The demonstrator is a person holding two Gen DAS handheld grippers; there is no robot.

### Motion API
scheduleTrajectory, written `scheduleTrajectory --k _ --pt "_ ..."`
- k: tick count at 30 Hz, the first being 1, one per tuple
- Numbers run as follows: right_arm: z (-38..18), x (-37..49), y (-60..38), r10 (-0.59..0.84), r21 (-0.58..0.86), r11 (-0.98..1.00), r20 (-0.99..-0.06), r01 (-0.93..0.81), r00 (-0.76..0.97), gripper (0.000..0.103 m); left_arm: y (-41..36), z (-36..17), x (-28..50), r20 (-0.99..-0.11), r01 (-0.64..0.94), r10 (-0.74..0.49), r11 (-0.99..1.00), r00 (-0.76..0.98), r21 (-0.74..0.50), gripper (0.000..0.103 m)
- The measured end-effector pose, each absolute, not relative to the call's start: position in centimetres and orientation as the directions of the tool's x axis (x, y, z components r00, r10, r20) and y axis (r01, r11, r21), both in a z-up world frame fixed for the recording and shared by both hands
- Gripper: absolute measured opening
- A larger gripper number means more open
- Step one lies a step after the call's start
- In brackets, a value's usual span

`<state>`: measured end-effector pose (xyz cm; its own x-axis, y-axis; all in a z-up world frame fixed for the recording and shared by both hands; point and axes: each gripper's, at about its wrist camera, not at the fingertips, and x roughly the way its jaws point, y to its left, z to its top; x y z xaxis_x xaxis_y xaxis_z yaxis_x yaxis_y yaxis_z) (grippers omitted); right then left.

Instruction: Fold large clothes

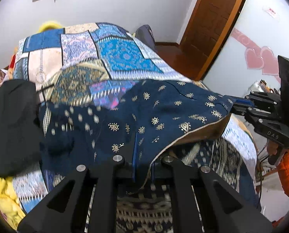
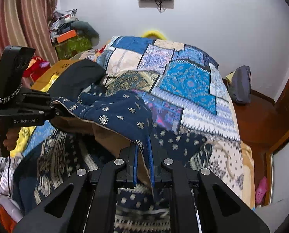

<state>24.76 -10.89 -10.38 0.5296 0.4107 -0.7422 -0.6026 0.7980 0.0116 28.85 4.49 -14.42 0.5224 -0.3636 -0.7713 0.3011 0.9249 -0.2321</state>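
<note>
Both grippers are clamped on the navy patterned garment: left gripper and right gripper each pinch a hem corner. It's lifted over the patchwork bed, hem stretched sideways between them, so the fold probably goes forward.

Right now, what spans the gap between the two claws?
The navy patterned garment, lifted edge stretched from left claw to right claw, clearest in the left wrist view.
</note>
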Motion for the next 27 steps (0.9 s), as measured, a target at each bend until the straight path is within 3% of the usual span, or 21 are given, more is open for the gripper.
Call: scheduleTrajectory --k 6,10,17,18,20,21,23,27 --pt "-10.9 22.1 -11.1 0.407 0.027 0.782 -0.778 -0.623 0.478 0.010 4.2 -15.7 25.7 -0.801 0.313 -0.356 0.923 0.481 -0.223 0.013" --pt "-10.9 20.9 -11.2 0.372 -0.007 0.775 -0.803 -0.632 0.466 0.012 4.1 -16.0 23.6 -0.813 0.315 -0.338 0.928 0.474 -0.201 0.031" --pt "-8.4 19.6 -12.5 0.398 0.004 0.791 -0.764 -0.612 0.509 0.013 4.8 -13.0 21.1 -0.777 0.314 -0.319 0.935 0.543 -0.164 0.039" --pt "-8.2 19.7 -12.6 0.393 -0.002 0.796 -0.759 -0.605 0.519 0.015 4.9 -12.6 21.1 -0.770 0.310 -0.315 0.937 0.555 -0.160 0.042" --pt "-7.8 20.2 -12.5 0.386 -0.011 0.810 -0.743 -0.587 0.547 0.021 5.0 -11.4 21.4 -0.748 0.298 -0.301 0.944 0.592 -0.144 0.059" --pt "-7.7 20.6 -12.4 0.384 -0.012 0.815 -0.737 -0.579 0.556 0.029 5.0 -10.7 21.8 -0.731 0.282 -0.278 0.952 0.623 -0.122 0.062" --pt "-7.8 21.4 -12.2 0.378 -0.003 0.830 -0.731 -0.557 0.567 0.040 5.1 -10.2 23.0 -0.715 0.251 -0.240 0.964 0.657 -0.092 0.065" --pt "-9.1 23.4 -11.4 0.390 0.063 0.846 -0.750 -0.529 0.534 0.041 5.0 -10.8 25.6 -0.727 0.226 -0.229 0.969 0.648 -0.104 0.065"
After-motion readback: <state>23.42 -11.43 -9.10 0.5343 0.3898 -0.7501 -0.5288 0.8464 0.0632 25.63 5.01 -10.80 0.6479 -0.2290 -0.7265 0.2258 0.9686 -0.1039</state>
